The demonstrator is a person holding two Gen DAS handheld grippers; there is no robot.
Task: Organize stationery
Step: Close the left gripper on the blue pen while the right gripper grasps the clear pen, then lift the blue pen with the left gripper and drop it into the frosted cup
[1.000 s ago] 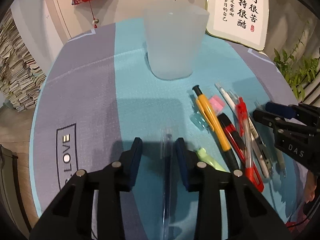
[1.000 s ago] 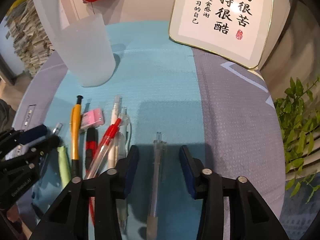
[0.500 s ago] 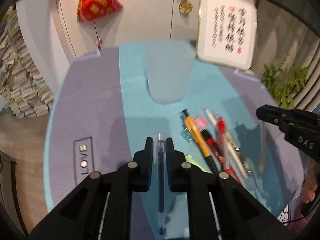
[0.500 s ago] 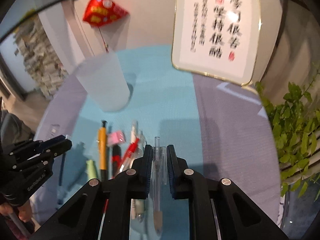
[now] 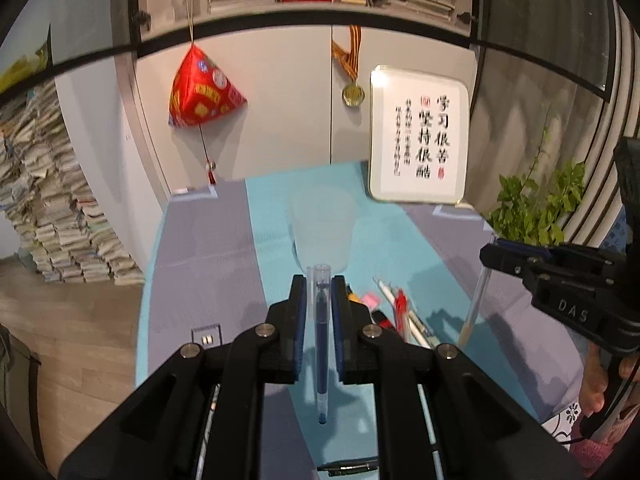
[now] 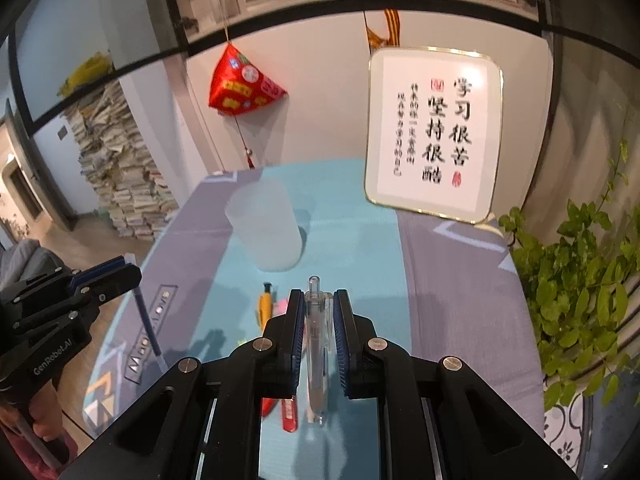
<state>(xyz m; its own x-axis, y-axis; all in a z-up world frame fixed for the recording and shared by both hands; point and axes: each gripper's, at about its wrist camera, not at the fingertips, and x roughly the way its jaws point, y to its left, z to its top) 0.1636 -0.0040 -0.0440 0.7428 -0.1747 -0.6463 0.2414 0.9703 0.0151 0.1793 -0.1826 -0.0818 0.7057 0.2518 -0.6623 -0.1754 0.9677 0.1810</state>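
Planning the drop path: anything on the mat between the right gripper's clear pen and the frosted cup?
In the right wrist view only bare teal mat lies between the clear pen and the frosted cup; the orange pen sits off to the left.

A second ago both hand-held grippers stood open low over the table [image 5: 200, 248], each with a pen lying between its fingers. Now the left hand-held gripper [image 5: 319, 280] is clamped on the blue pen [image 5: 321, 320] and the right hand-held gripper [image 6: 318, 296] on the clear pen [image 6: 314, 344]. Both pens have been lifted clear of the table, tips hanging down, and the frosted cup [image 6: 266, 232] looks farther off.
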